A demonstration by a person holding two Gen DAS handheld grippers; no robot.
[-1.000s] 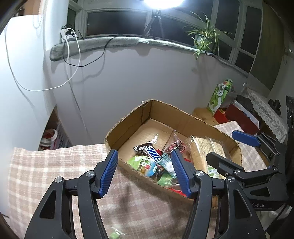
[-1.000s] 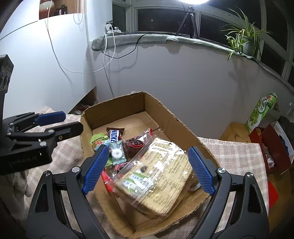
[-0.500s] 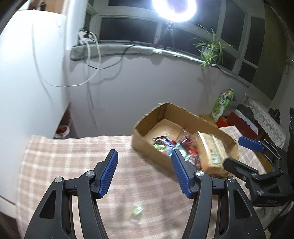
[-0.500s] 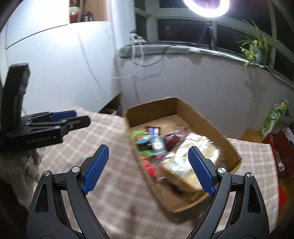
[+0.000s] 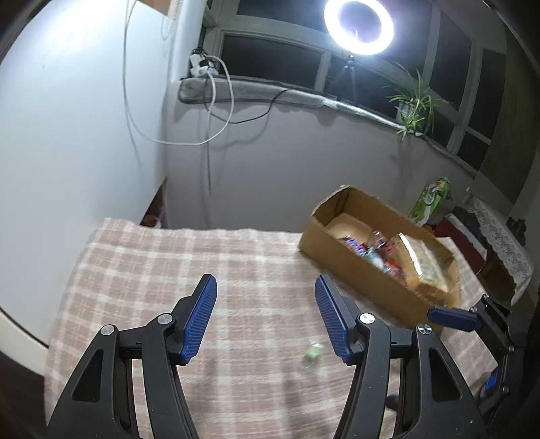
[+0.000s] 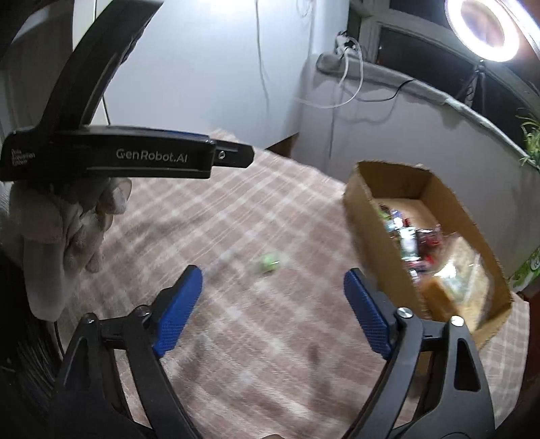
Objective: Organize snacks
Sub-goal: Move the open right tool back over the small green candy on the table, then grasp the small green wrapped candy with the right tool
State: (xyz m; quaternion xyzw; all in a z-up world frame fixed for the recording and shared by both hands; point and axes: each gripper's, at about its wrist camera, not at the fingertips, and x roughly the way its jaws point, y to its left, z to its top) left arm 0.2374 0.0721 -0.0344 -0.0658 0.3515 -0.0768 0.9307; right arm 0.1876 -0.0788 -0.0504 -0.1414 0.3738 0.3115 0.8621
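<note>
My left gripper (image 5: 266, 315): black plastic arms, blue ribbed pads (image 5: 199, 319), jaws apart with nothing between them. My right gripper (image 6: 270, 309) has the same build; its jaws stand wide and are closing, with only cloth showing in the gap. In the right wrist view my gloved left hand (image 6: 67, 229), in pale knit fabric, wraps the left tool's handle.

Under both tools lies a checked tablecloth (image 5: 168, 263), pink-beige and cream, soft woven texture, blurred by motion. On it sits one small green snack (image 5: 313, 352), loose and alone, just ahead of the left gripper's right-hand pad; in the right wrist view the same piece (image 6: 268, 263) lies ahead of the jaws. Its shape is too smeared to read.

Farther on, to the right, is the cardboard box (image 5: 354, 266): brown, corrugated, rough torn rim, open top. Inside are mixed wrapped snacks (image 6: 415, 243) in glossy foil and a larger clear-film pack (image 5: 425, 266), details blurred.

Behind it: grey wall, a sill with white cables (image 5: 216, 98), a ring light (image 5: 358, 26), a potted plant (image 5: 413, 108).

Against one second earlier: both grippers then hung right over the box; the box now sits well off to the right, and bare cloth fills the near field. Left jaw spacing is unchanged.
</note>
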